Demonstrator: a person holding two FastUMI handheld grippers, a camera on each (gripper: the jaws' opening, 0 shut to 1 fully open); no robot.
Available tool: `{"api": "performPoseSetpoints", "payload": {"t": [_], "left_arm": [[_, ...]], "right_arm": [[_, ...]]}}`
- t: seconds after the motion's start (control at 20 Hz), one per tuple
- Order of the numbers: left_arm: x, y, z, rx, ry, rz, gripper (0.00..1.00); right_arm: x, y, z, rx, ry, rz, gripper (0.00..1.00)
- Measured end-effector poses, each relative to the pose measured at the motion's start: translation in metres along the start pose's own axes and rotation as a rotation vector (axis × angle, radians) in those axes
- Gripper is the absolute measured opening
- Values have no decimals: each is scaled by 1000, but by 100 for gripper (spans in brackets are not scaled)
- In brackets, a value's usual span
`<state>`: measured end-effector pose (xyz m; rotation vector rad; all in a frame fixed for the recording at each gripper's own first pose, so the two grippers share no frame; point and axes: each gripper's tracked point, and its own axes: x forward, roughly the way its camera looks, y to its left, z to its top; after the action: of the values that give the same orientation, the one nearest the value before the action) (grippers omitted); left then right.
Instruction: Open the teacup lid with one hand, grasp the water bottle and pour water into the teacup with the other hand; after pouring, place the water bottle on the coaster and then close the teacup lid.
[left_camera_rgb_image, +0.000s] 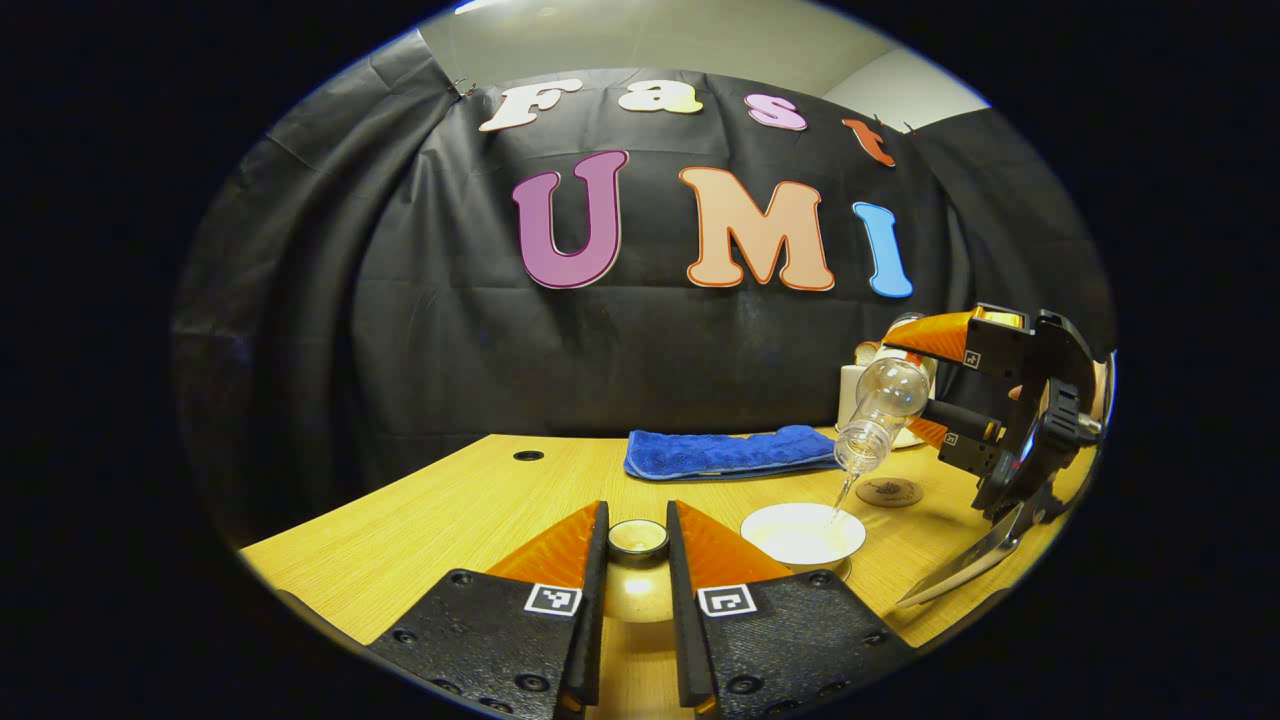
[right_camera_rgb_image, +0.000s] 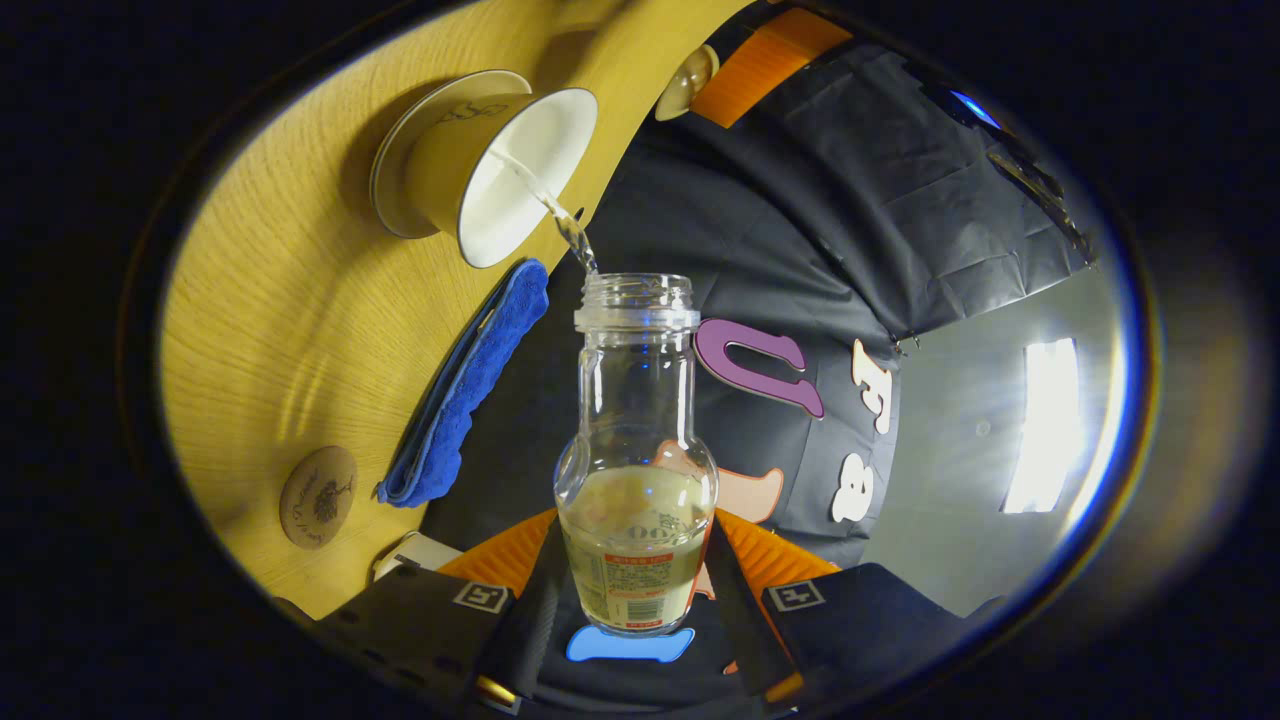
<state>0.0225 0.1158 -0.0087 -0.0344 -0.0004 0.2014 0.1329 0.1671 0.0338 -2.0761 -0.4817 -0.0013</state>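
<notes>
While water runs from the bottle, the scene reads as follows.

Left gripper view:
- Left gripper (left_camera_rgb_image: 638, 560): both fingers press on the teacup lid (left_camera_rgb_image: 638, 540) by its knob, holding it above the counter (left_camera_rgb_image: 450, 520).
- Teacup (left_camera_rgb_image: 803, 533): uncovered, just right of the lid, on the counter.
- Water bottle (left_camera_rgb_image: 878, 410): tilted, mouth down over the cup, a thin stream falling into it.
- Right gripper (left_camera_rgb_image: 925, 385): clamped on the bottle's body.
- Coaster (left_camera_rgb_image: 889, 491): bare, just behind the cup.
- Blue cloth (left_camera_rgb_image: 730, 452): folded, farther back on the counter.

Right gripper view:
- Right gripper (right_camera_rgb_image: 635, 590): fingers squeeze the water bottle (right_camera_rgb_image: 636, 470) at its labelled lower part.
- Water: some remains in the bottle; a stream leaves the mouth into the teacup (right_camera_rgb_image: 520, 175).
- Saucer (right_camera_rgb_image: 400, 160): under the cup.
- Coaster (right_camera_rgb_image: 318, 496): apart from the cup, beside the blue cloth (right_camera_rgb_image: 470, 390).
- Lid (right_camera_rgb_image: 688, 80): held near the cup.
</notes>
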Motion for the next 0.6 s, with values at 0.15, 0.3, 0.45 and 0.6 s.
{"api": "performPoseSetpoints", "payload": {"t": [0.15,0.3,0.45,0.6], "left_arm": [[-1,0,0,0,0,0,28],[-1,1,0,1,1,1,28],[0,0,1,1,0,1,28],[-2,1,0,1,0,1,28]], "right_arm": [[1,-4,3,-30,-14,-12,78],[-1,-2,4,-18,-13,-5,78],[-3,12,-2,86,22,44,78],[-7,34,-7,238,75,110,77]]}}
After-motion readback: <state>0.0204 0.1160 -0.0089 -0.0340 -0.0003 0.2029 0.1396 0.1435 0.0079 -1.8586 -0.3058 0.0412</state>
